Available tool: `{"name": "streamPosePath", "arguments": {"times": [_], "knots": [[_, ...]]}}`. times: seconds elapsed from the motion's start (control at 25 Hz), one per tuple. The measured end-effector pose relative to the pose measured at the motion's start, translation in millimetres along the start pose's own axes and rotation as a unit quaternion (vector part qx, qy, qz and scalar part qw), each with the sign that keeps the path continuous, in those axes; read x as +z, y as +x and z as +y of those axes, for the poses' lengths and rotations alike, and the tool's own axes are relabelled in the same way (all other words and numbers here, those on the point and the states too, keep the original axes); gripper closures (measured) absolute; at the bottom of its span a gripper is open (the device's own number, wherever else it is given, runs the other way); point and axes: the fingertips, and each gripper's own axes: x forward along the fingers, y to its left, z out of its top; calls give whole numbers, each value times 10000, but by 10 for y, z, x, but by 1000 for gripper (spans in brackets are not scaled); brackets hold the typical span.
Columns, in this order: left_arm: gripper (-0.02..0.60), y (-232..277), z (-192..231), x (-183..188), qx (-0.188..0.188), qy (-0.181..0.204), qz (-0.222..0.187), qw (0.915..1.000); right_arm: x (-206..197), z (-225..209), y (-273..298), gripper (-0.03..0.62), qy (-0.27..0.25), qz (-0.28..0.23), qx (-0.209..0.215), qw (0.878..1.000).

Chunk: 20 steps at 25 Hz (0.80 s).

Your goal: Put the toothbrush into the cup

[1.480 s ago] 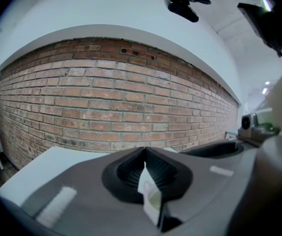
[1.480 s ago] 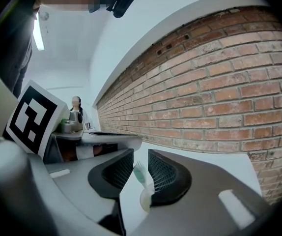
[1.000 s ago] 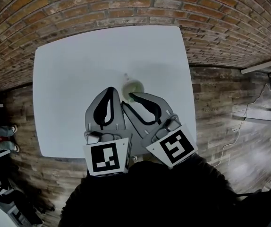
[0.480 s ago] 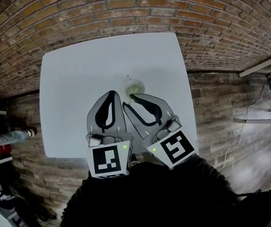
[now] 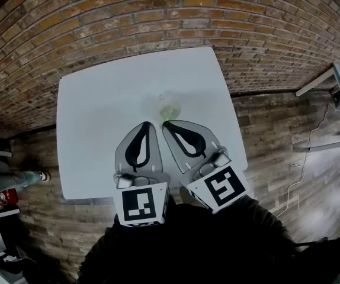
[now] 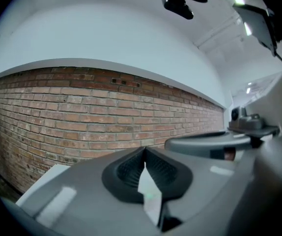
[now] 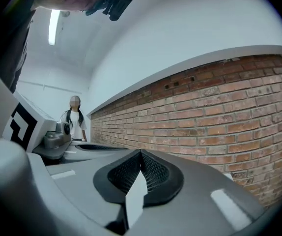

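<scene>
White table [image 5: 93, 99], ×1, seen from above w/ brick wall [image 5: 158, 10] behind it. Cup [image 5: 170, 110], ×1: pale green, see-through, upright near the table's middle. Toothbrush [image 5: 161, 98], ×1: stands in the cup, its pale end sticking out over the rim on the wall side.

Grippers, ×2: grey, side by side over the table's near half, tips just short of the cup in the head view. Left gripper [image 5: 148, 125]: clenched, pads meeting, nothing betw. them. Right gripper [image 5: 166, 123]: jaws have just closed, tips together, likewise holding nothing.

Marker cubes, ×2, one per gripper: left cube [image 5: 140, 203], right cube [image 5: 224, 186]. Each shows one b/w square code on its upper face.

Persons, ×2: one in a white top [image 7: 75, 118] stands far off along the wall in the right gripper view; a leg w/ shoe [image 5: 22, 178] shows at the head view's left edge.
</scene>
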Motion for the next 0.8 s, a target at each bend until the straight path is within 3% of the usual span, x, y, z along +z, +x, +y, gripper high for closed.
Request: {"name": "streamPosePath", "arguments": {"times": [0.28,0.8], "knots": [[574,-261,-91,105,-137,199,-206,9995,128,86,-180,594,-67,-108,-290,9995],[574,-378,-186,124,-314,234,-279,9988,184,169,-225,595,-137,-98,-339,9993]]}}
